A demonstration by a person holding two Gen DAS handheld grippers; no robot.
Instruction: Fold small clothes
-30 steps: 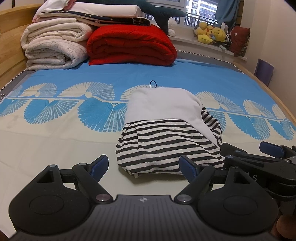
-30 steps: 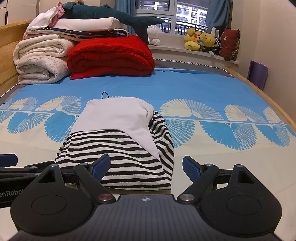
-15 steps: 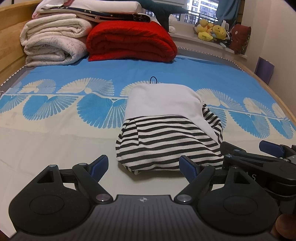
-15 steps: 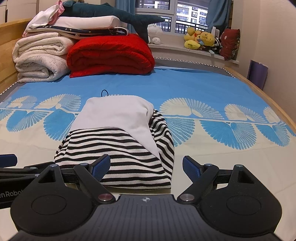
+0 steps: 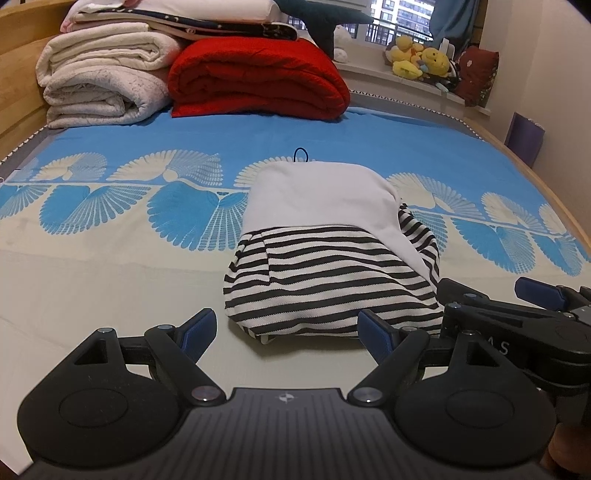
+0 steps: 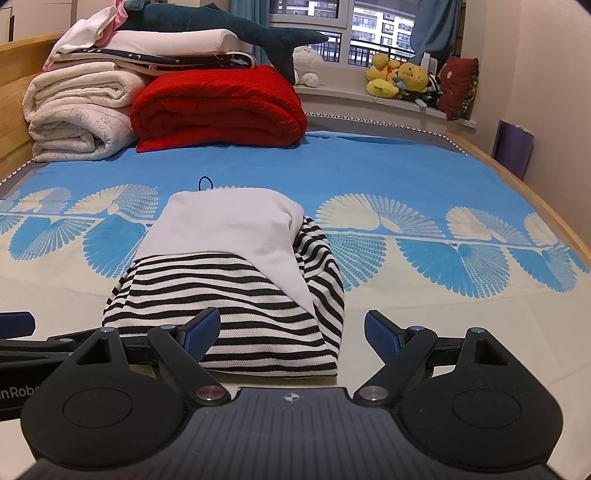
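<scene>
Left wrist view: left gripper (image 5: pixel 286 332) low over the bed sheet (image 5: pixel 110 280), jaws spread wide, nothing between the blue pads. Folded garment (image 5: pixel 332 266) lying just beyond the fingertips, near the middle of the bed: black-and-white striped part toward the camera, plain white part folded over the far half and draped down the right side. Small dark loop (image 5: pixel 301 155) poking out at the garment's far edge. At the right edge, right gripper (image 5: pixel 484 299) seen from the side, close to the garment's near right corner; contact impossible to judge from here. Farther back, red blanket (image 5: pixel 258 77) and rolled white blankets (image 5: pixel 99 85) stacked by the headboard, plush toys (image 5: pixel 421 62) on the window sill.

Right wrist view: right gripper (image 6: pixel 291 332) also held wide apart, pads gripping nothing. Near right corner of the folded garment (image 6: pixel 240 295) sitting in the gap between the fingers, left blue pad in front of the striped fabric, right pad over bare sheet (image 6: pixel 443 325). Part of the left gripper (image 6: pixel 14 325) showing at the left edge, beside the garment's near left side. Behind, red blanket (image 6: pixel 218 107), white blankets (image 6: pixel 77 114), a dark plush shark (image 6: pixel 229 26) on top of the pile, plush toys (image 6: pixel 399 79) by the window.
</scene>
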